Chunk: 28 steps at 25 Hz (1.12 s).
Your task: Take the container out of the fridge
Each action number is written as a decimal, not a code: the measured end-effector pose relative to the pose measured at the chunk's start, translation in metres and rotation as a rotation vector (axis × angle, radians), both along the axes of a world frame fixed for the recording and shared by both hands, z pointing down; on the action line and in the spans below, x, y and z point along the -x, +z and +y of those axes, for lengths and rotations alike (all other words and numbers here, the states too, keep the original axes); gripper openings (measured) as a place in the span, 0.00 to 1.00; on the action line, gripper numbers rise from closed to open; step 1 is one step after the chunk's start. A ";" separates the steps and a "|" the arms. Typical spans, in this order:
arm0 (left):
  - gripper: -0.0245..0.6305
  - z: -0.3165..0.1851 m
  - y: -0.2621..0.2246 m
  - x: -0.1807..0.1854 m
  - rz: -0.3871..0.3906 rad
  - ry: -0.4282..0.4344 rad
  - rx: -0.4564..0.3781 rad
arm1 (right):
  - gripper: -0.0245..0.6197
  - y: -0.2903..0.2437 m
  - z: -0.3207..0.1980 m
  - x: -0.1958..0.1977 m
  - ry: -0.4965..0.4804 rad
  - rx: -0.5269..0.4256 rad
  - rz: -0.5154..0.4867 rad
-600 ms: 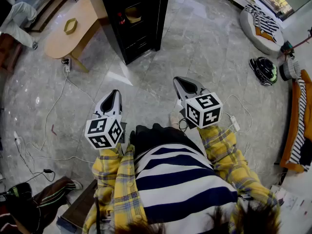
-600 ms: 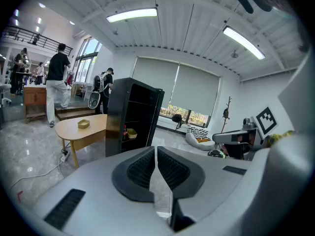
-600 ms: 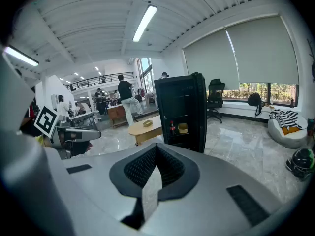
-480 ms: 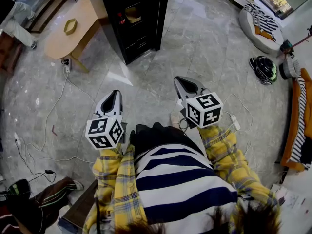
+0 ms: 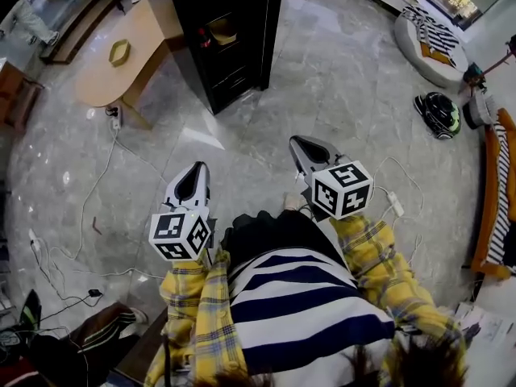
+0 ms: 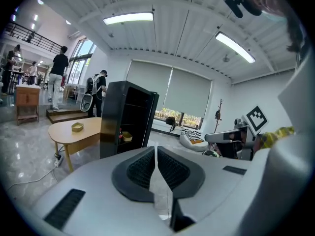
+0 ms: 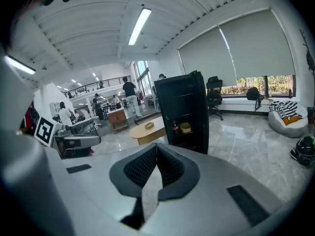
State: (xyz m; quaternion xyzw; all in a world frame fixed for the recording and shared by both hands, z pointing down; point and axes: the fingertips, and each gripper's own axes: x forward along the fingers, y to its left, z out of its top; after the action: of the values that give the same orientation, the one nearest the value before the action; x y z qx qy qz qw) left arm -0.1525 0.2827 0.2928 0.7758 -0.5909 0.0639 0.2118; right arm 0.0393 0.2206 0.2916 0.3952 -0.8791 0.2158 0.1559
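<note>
The fridge (image 5: 234, 39) is a tall black cabinet, open at the front, standing some way off across the marble floor. On one of its shelves sits a small yellow container (image 5: 222, 32), also seen in the left gripper view (image 6: 127, 137) and the right gripper view (image 7: 185, 127), with a red bottle (image 7: 175, 127) beside it. My left gripper (image 5: 193, 180) and right gripper (image 5: 305, 150) are held out in front of my body, well short of the fridge. Both are shut with nothing between their pads, which meet in the left (image 6: 156, 151) and right (image 7: 156, 150) gripper views.
A rounded wooden table (image 5: 105, 75) with a yellow tray (image 5: 119, 52) stands left of the fridge. Cables (image 5: 89, 200) trail over the floor at the left. A striped beanbag (image 5: 431, 35), a helmet (image 5: 439, 115) and an orange sofa (image 5: 492, 208) lie to the right. People stand far behind.
The head view has shifted, so both grippers sit lower in the picture than before. Their jaws have stayed shut and empty.
</note>
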 end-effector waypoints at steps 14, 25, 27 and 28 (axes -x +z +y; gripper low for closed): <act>0.08 -0.062 0.021 0.008 0.000 0.030 0.004 | 0.08 0.029 -0.068 0.034 -0.062 0.036 -0.008; 0.08 -0.152 0.041 0.016 -0.055 0.098 0.061 | 0.08 0.049 -0.147 0.056 -0.064 0.039 0.042; 0.08 -0.165 0.045 0.013 -0.064 0.115 0.066 | 0.08 0.053 -0.158 0.055 -0.060 0.047 0.039; 0.08 -0.173 0.046 0.012 -0.069 0.118 0.064 | 0.08 0.053 -0.164 0.053 -0.057 0.048 0.038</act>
State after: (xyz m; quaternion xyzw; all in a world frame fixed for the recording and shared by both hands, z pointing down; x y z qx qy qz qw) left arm -0.1649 0.1097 0.3384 0.7995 -0.5486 0.1218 0.2121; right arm -0.0141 0.0567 0.3450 0.3702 -0.8815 0.2247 0.1882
